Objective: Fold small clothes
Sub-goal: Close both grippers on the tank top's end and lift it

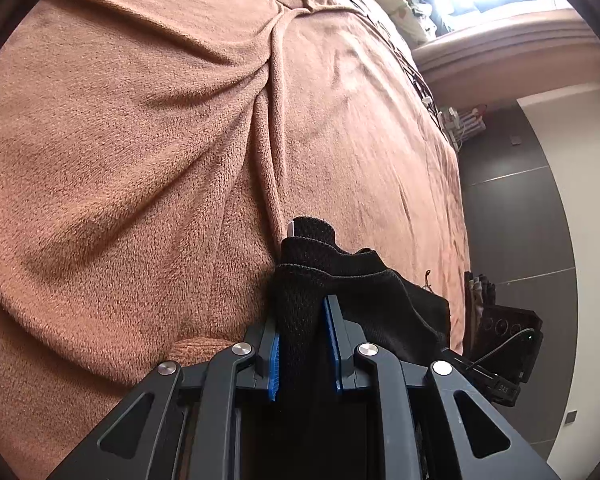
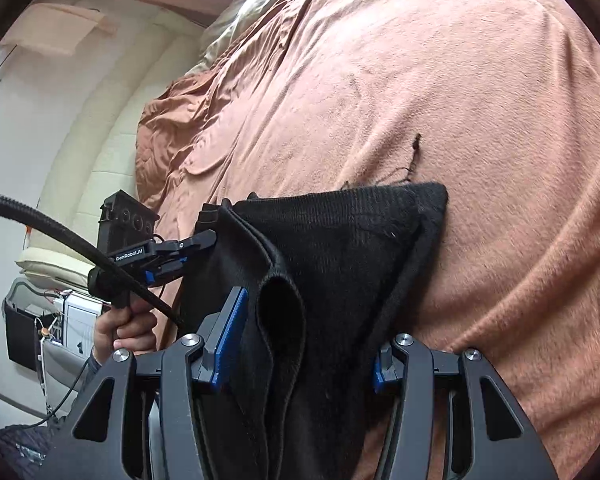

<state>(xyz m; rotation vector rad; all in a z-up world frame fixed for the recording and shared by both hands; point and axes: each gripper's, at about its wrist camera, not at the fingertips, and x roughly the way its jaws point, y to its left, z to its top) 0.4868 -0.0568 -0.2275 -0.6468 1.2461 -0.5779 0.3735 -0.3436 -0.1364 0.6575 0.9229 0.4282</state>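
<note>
Below, a black knitted garment lies on a bed covered by a brown fleece blanket, near the blanket's side edge, where the floor and wall show beyond. One pointed corner of the garment rests flat on the blanket, with loose threads trailing from it; the rest is gathered toward the two claws.

Left claw: its blue pads are pressed against a bunched fold of the garment, pinching it between them. The fold rises past the fingertips, and a small white tag shows at its top. In the right wrist view this claw grips the garment's edge at the bed's side, held by the person's hand on its handle, with a black cable arching over it.

Right claw: its fingers stand well apart, spread around a doubled, looped hem of the garment. The cloth passes between the blue pads; whether either pad touches it cannot be told.

A pale pillow lies at the blanket's far end.
</note>
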